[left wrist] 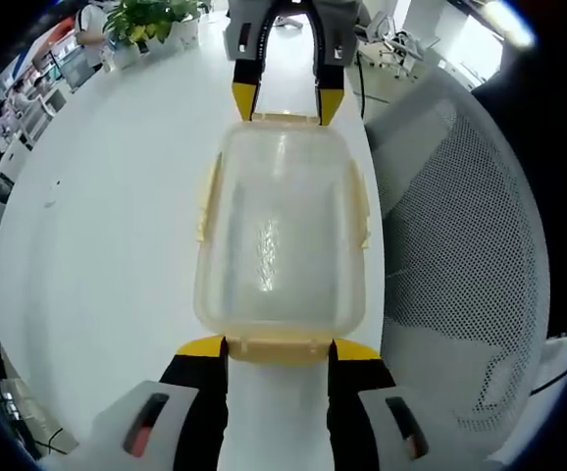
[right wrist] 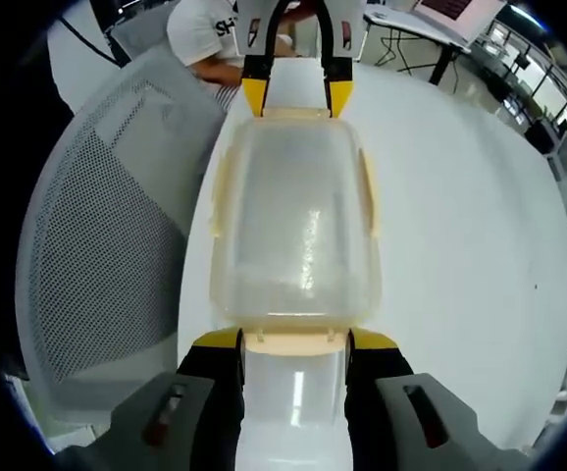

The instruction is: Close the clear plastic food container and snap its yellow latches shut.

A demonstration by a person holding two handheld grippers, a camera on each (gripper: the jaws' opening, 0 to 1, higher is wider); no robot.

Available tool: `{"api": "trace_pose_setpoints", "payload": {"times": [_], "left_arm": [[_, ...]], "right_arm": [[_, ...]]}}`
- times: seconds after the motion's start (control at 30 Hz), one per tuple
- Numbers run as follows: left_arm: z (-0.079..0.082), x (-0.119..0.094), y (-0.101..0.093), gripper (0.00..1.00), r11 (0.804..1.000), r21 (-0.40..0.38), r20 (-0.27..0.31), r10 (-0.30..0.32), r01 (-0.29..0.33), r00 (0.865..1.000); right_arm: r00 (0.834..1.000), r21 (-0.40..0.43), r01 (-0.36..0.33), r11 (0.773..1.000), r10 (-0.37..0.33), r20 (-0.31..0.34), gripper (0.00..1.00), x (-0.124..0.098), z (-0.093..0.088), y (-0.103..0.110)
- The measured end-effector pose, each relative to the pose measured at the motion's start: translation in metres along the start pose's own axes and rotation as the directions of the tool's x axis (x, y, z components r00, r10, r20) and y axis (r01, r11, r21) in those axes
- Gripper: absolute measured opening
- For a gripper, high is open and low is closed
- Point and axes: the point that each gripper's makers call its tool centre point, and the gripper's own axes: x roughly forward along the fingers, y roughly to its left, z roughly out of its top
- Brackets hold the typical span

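White tabletop (left wrist: 97,255) is seen beneath both grippers, with a white mesh-backed chair (left wrist: 460,255) drawn up at its edge.

Left gripper (left wrist: 279,350): the two yellow-tipped jaws are spread apart, one at each side of the near end latch (left wrist: 279,345) of the clear plastic food container (left wrist: 282,231). The tips are just beside the corners of that latch; whether contact is made cannot be told, and nothing is clamped between them. Beyond the tips, the container lies lengthwise on the tabletop with its lid (left wrist: 279,211) seated on top. Yellow side latches (left wrist: 206,196) are seen along both long edges. At the far end of the container, the right gripper (left wrist: 287,102) is seen facing back, its jaws parted and its tips at the far end latch (left wrist: 285,118). Further out, a potted plant (left wrist: 151,20) stands on the far part of the tabletop.

Right gripper (right wrist: 294,340): the jaws are likewise held apart, bracketing the near end latch (right wrist: 294,340) without gripping it. The food container (right wrist: 296,226) extends away from the tips, lid (right wrist: 298,211) on, with side latches (right wrist: 219,191) visible at both long edges. At the far end, the left gripper (right wrist: 297,98) is seen with its jaws parted at the opposite latch. To one side of the container the mesh chair (right wrist: 107,255) is seen, and beyond the far gripper a person (right wrist: 205,34) in a white shirt.
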Motion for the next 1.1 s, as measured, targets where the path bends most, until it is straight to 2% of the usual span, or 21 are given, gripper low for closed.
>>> {"api": "trace_pose_setpoints", "payload": {"times": [1.1], "left_arm": [[0.045, 0.019, -0.005, 0.34, 1.000, -0.012, -0.018, -0.003, 0.002, 1.000]], "right_arm": [[1.000, -0.019, 0.005, 1.000, -0.005, 0.008, 0.36, -0.015, -0.047, 0.002]]}}
